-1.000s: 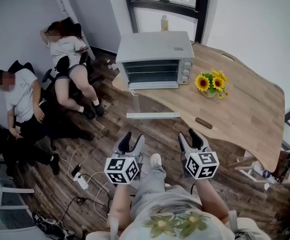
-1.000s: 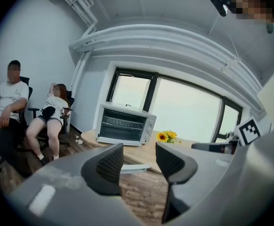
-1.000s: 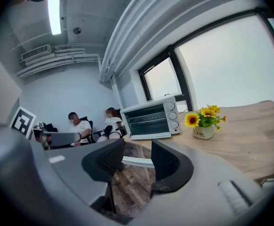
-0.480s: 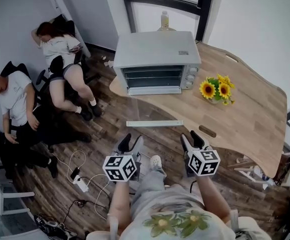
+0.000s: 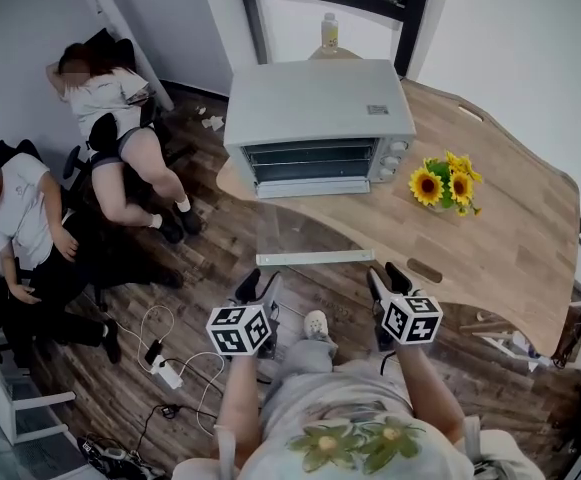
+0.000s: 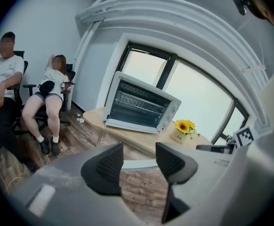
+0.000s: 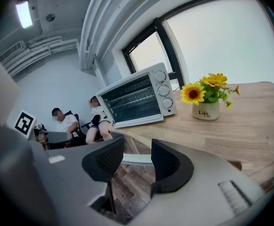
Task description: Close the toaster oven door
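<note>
A silver toaster oven (image 5: pixel 318 118) stands at the left end of the wooden table (image 5: pixel 490 238). Its glass door (image 5: pixel 305 226) lies folded down flat, reaching out past the table edge, with the white handle (image 5: pixel 308 258) at its near end. My left gripper (image 5: pixel 261 290) is open just below the handle's left end. My right gripper (image 5: pixel 388 281) is open below and right of the handle's right end. Neither touches the door. In the left gripper view the oven (image 6: pixel 141 107) lies ahead and the handle (image 6: pixel 139 164) shows between the jaws. The right gripper view shows the oven (image 7: pixel 137 100) and the handle (image 7: pixel 137 159) likewise.
A small pot of sunflowers (image 5: pixel 446 183) stands on the table right of the oven. Two people sit in chairs at the left (image 5: pixel 120 118) (image 5: pixel 25 208). A power strip and cables (image 5: pixel 165 368) lie on the wood floor. A bottle (image 5: pixel 329 33) stands on the sill behind the oven.
The oven and its door handle have come nearer in the head view. Both grippers have edged forward towards the handle and stay open.
</note>
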Motion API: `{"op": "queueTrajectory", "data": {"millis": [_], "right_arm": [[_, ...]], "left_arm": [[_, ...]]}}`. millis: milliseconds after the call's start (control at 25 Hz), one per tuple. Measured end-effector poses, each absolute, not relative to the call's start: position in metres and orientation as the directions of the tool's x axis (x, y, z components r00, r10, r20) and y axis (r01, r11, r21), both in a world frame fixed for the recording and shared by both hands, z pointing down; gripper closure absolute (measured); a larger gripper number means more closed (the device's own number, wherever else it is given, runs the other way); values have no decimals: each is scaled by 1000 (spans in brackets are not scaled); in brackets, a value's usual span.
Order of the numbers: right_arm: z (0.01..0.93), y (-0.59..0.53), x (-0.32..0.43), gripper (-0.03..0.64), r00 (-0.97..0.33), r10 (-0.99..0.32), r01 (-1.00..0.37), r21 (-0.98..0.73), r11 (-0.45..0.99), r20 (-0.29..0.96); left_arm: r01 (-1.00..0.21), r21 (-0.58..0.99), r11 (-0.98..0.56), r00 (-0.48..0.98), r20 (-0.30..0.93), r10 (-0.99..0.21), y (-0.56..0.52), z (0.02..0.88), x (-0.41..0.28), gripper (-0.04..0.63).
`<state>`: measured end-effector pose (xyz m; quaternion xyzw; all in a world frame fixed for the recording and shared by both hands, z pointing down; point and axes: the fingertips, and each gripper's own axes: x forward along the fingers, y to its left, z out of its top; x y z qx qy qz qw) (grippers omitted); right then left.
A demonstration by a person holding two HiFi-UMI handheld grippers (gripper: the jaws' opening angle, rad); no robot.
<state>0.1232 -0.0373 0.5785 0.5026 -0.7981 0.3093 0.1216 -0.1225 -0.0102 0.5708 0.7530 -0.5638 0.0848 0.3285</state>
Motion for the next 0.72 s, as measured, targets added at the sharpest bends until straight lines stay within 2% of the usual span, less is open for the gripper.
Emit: {"op": "queueTrajectory", "data": {"millis": [720], "right_arm": [[660,-69,129,430,-394,-646,-915,-349,204,654]], "left_arm": [[-926,359,-116,339,657,-674,-46,661,-154,385]]}}
